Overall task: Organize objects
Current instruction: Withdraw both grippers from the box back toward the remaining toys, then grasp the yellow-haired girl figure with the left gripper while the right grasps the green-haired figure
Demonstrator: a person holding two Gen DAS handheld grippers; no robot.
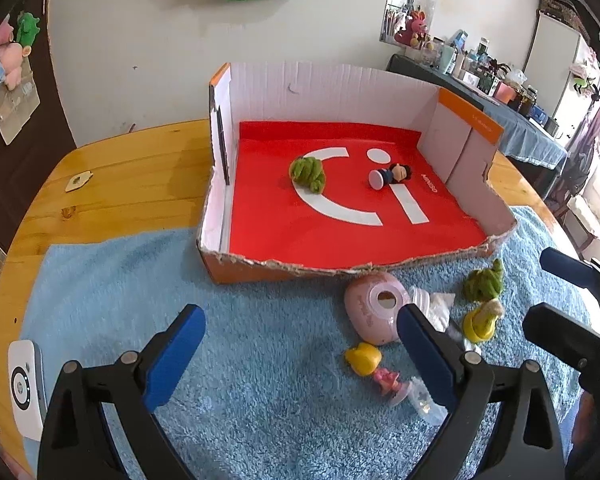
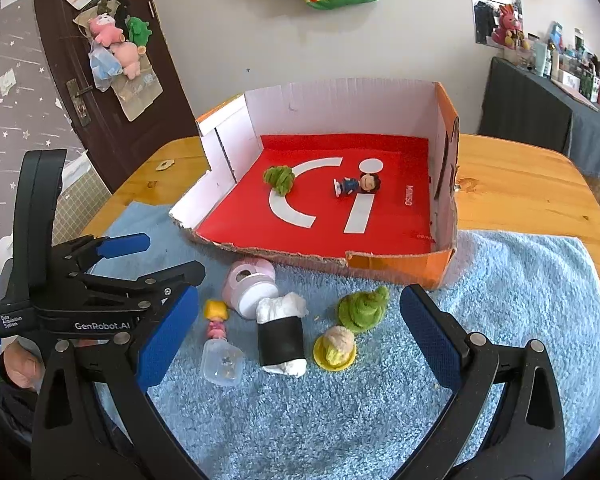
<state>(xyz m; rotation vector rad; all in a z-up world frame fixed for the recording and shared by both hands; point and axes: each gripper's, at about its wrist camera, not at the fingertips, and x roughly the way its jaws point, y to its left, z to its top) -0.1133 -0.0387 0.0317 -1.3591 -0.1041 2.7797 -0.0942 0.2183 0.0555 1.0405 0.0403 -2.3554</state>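
Green and fuzzy, the soft toy (image 2: 362,310) lay on the blue towel (image 2: 520,300) near the box (image 2: 444,268), probably light and squashy, best pinched mid-body by the empty, wide-open right gripper (image 2: 296,334).

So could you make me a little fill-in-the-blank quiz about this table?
1. The box has a ___ floor.
2. ___ toys lie inside it: a green plush and a figurine.
3. The towel under the loose toys is ___.
4. Both claws, left claw and right claw, are ___.

Answers: red; two; blue; open
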